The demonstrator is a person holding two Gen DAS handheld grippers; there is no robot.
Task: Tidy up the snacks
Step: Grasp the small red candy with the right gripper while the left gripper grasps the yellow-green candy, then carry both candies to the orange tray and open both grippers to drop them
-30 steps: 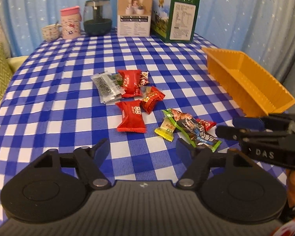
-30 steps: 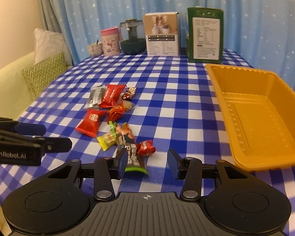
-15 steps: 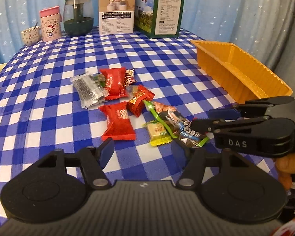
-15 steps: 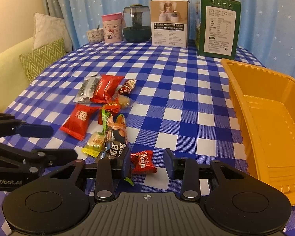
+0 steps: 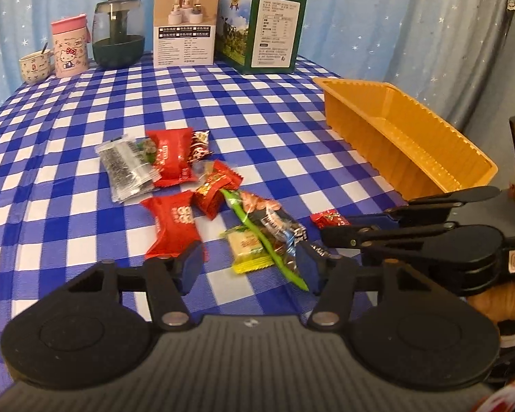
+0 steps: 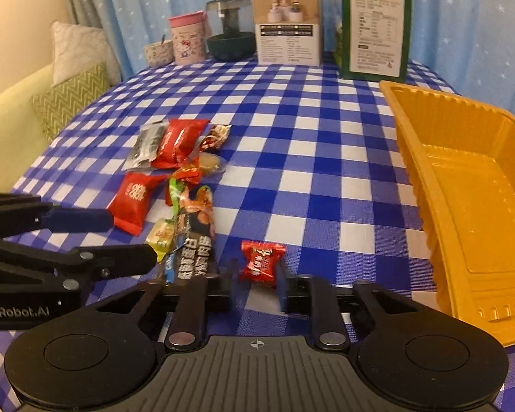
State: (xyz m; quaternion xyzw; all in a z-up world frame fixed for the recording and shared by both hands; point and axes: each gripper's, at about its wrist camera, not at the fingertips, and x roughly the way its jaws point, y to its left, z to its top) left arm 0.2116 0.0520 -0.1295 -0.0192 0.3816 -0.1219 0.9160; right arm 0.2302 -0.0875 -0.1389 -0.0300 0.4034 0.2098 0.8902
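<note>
Several wrapped snacks lie in a loose pile on the blue checked tablecloth (image 5: 257, 110). My right gripper (image 6: 257, 290) is open, its jaws either side of a small red candy (image 6: 261, 262) that also shows in the left wrist view (image 5: 329, 219). My left gripper (image 5: 249, 267) is open around a yellow candy (image 5: 249, 249) and the end of a long dark and green snack bar (image 5: 271, 226). A red packet (image 5: 175, 221) lies just left of it. The orange tray (image 6: 463, 185) stands empty at the right.
At the table's far edge stand a white box (image 5: 185, 25), a green box (image 5: 267, 27), a dark jar (image 5: 118, 34), a pink Hello Kitty cup (image 5: 70, 49) and a small cup (image 5: 36, 65). A sofa with cushions (image 6: 72, 99) is at the left.
Both grippers have moved forward and down toward the snacks. The right gripper's jaws now flank the small red candy; the left gripper's jaws now reach the yellow candy and snack bar.
</note>
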